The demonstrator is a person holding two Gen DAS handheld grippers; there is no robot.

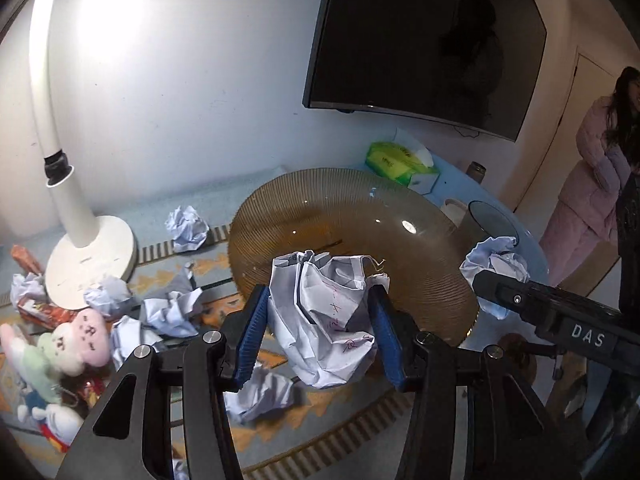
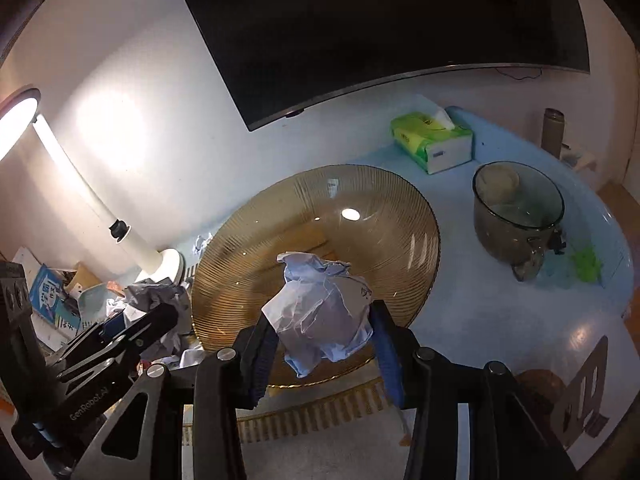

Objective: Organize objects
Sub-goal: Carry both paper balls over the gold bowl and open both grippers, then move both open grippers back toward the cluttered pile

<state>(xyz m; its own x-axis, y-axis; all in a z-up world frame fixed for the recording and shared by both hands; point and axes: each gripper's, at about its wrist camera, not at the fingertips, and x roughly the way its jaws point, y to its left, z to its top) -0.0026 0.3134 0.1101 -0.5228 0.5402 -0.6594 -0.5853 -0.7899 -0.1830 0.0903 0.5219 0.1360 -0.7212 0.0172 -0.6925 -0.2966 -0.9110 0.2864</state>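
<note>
Between each claw's pads (both clamped): crumpled paper (image 1: pixel 324 320).

Dim fisheye views, lamp (image 2: pixel 16 116) glare on the wall, edges bent and dark.

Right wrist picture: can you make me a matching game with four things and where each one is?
Things:
1. paper ball
2. tissue box
3. glass pot
4. lamp

Places:
A. left, leaning by the wall
B. between the right gripper's pads
C. right of the amber plate
D. under the dark screen

Pairs: 1-B, 2-D, 3-C, 4-A
</note>
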